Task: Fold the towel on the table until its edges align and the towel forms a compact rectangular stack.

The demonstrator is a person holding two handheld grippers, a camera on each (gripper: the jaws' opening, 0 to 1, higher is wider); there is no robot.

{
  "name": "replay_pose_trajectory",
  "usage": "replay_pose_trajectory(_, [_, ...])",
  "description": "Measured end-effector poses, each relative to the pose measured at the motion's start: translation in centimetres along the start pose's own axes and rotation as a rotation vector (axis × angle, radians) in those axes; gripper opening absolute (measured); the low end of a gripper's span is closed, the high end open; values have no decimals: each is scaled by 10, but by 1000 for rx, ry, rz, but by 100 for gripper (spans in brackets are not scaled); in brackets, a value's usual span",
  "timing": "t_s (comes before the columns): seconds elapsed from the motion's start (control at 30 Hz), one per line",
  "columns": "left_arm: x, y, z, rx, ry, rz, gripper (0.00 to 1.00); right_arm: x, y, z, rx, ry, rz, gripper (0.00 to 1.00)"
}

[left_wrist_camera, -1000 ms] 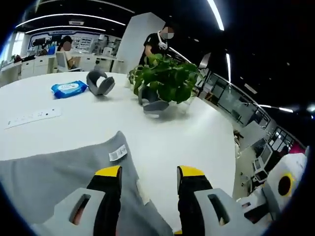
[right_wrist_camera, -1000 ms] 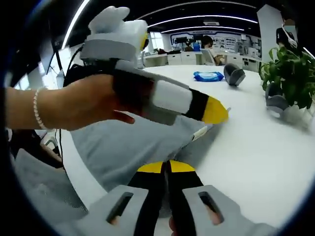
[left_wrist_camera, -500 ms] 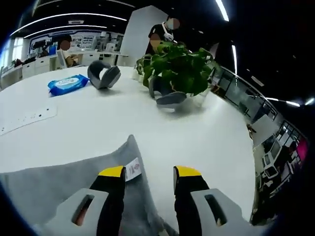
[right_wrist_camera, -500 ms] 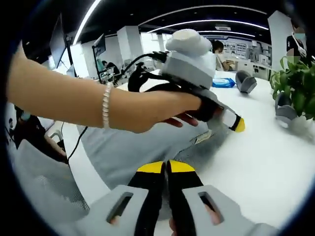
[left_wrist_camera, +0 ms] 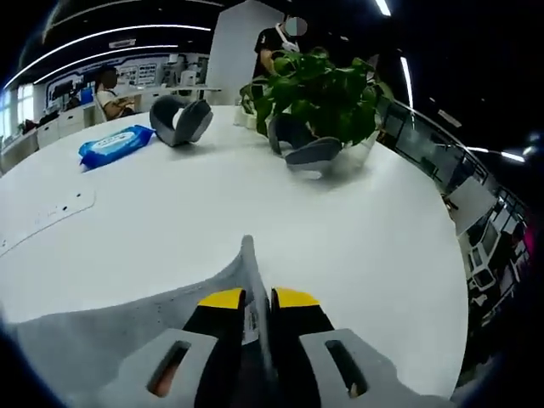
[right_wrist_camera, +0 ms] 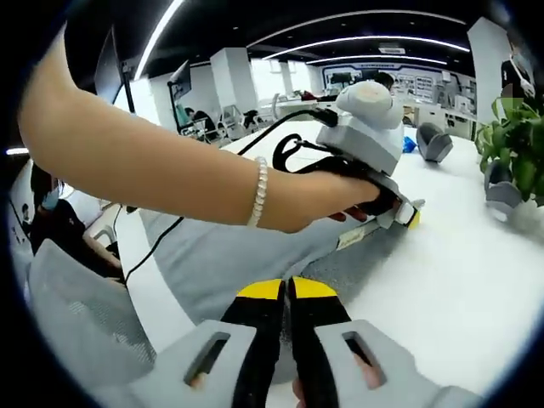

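Towel [left_wrist_camera: 127, 327] lay flat and grey on the white table [left_wrist_camera: 255, 204], one pointed corner poking up right between the left gripper's [left_wrist_camera: 257, 299] yellow-tipped jaws, which were nearly shut and pinching that corner beside its small white label [left_wrist_camera: 251, 319]. It looked soft and limp, light enough to sag from any single hold, so I judged corners and hems the places to grip, with both ends lifted together. In the right gripper view the right gripper [right_wrist_camera: 287, 289] had its jaws pressed together low over the towel's near edge [right_wrist_camera: 246, 263]; whether cloth was caught between them I couldn't tell. The person's forearm, with a beaded bracelet [right_wrist_camera: 257, 191], reached across, hand [right_wrist_camera: 340, 191] wrapped round the left gripper, tip angled down onto the far corner.
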State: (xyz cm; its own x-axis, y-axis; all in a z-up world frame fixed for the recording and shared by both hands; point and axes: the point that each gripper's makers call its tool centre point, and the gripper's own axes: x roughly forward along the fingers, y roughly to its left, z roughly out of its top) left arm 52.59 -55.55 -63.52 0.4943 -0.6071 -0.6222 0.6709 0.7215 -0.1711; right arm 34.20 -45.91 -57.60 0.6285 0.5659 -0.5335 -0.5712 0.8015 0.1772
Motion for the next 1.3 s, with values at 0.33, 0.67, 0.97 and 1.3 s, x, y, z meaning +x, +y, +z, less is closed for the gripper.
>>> replay_pose_trajectory(0.33, [-28,-3,25,-50,-48,-26,3,-15,9,4,83,-33,42,0])
replay_pose_trajectory(0.67, [-57,-9,71,-23,-129,-15,3,-49,-1,25,159,-110,17,0])
replay_pose_trajectory(0.97, [-63,-31,99,21,-148,-28,3,-74,-5,47,106,-157,-12,0])
replay_pose_trajectory(1.3, [-72,-54,126,24,-192,-68,3,-104,-14,64,88,-195,-57,0])
